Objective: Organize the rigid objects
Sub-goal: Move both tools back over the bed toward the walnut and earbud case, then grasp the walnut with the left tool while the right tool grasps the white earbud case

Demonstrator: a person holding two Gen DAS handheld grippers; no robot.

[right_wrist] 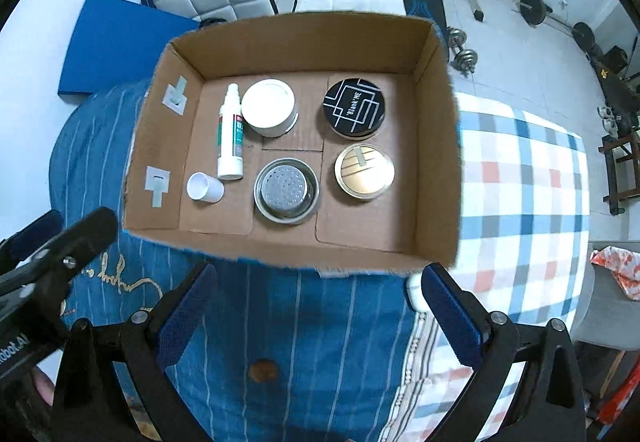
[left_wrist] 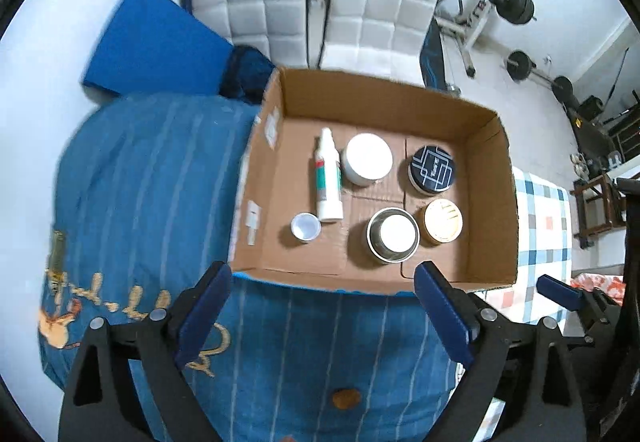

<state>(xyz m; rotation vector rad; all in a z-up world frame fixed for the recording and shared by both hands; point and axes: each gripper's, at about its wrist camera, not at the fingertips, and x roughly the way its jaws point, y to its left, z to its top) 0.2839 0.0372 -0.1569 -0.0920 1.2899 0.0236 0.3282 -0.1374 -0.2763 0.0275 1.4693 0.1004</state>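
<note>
Both grippers hang spread wide and empty, just short of the cardboard box (left_wrist: 486, 198).

Left gripper (left_wrist: 322, 312) view: spray bottle (left_wrist: 329, 178) lying inside the box, small cup (left_wrist: 305, 227) by its base. Right gripper (right_wrist: 318, 312) view: steel strainer cup (right_wrist: 286, 189) inside near the front wall, gold tin (right_wrist: 364, 172) beside it, black tin (right_wrist: 354, 108) and white jar (right_wrist: 269, 107) behind.

Ahead of the left gripper's jaws, glare whitens the inside of the steel cup (left_wrist: 393, 235), hiding its floor. On the black tin (left_wrist: 432, 169) beyond it, the lid's lettering is too blurred to read. Right of those jaws, the right gripper (left_wrist: 560, 292) shows one blue finger only. Left of the right gripper's jaws, the left gripper (right_wrist: 44, 246) runs off the edge.
</note>
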